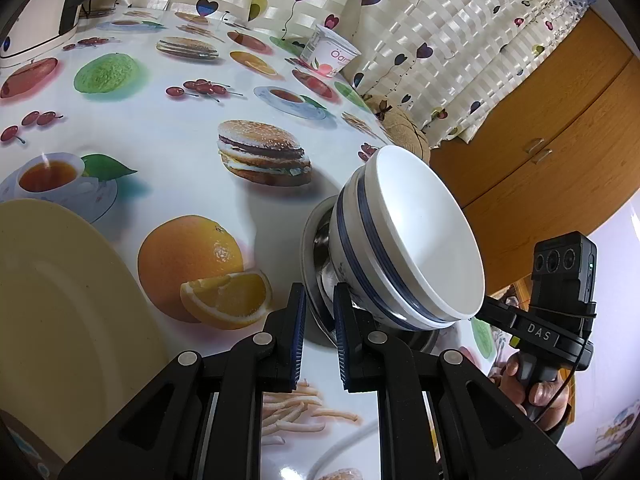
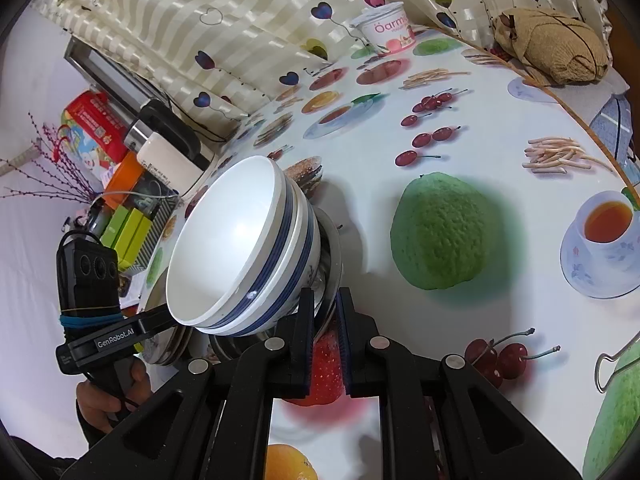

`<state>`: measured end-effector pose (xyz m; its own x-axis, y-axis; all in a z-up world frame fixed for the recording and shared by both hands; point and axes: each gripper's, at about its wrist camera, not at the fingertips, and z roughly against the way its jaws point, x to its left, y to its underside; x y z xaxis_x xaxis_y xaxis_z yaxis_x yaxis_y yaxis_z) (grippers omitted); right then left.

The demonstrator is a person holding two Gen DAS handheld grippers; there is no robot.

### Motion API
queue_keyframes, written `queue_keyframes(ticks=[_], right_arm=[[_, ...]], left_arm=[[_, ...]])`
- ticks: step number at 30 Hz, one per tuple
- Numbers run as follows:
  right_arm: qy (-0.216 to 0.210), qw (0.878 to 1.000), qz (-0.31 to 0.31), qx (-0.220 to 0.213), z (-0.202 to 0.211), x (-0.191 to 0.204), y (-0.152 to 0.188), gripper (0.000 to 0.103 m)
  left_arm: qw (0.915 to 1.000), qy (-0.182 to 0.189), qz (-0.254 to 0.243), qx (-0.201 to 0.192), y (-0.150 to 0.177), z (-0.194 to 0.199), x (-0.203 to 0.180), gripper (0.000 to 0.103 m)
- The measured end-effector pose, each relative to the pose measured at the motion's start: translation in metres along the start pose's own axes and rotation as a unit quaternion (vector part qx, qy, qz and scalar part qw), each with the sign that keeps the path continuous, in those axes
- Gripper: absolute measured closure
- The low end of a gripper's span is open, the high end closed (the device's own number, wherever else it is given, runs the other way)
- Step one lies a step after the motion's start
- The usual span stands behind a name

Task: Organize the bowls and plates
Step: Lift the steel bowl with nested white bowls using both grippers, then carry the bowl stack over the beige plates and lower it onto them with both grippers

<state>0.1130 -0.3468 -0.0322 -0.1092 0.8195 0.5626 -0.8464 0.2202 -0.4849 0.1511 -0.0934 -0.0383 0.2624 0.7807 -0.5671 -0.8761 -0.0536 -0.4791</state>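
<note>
Two white bowls with blue stripes point(image 1: 420, 232) point(image 2: 232, 240) are nested inside a steel bowl point(image 1: 314, 248) point(image 2: 335, 256) over the fruit-print table. My left gripper point(image 1: 320, 300) is shut on the steel bowl's near rim. My right gripper point(image 2: 325, 304) is shut on the rim at the opposite side. Each gripper's body, held by a hand, shows in the other's view. A cream plate point(image 1: 60, 300) lies at the left in the left wrist view. Whether the steel bowl rests on the table, I cannot tell.
A yoghurt cup point(image 1: 332, 56) point(image 2: 388, 32) stands at the back by the curtain. A white kettle point(image 1: 36, 12) is far left, a knitted brown hat point(image 2: 556, 48) at the table edge. Boxes and packets point(image 2: 120, 184) crowd one side. A wooden cabinet point(image 1: 540, 140) stands beyond.
</note>
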Motion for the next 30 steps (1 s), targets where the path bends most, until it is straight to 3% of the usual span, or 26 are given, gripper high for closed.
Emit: queue_keyframes(ticks=[30], right_arm=[[-0.008,1.0,-0.018,0.004,0.002,-0.011,-0.001,0.091]], left_arm=[[0.9998,0.01,0.012,0.009,-0.006,-0.005,0.007,0.09]])
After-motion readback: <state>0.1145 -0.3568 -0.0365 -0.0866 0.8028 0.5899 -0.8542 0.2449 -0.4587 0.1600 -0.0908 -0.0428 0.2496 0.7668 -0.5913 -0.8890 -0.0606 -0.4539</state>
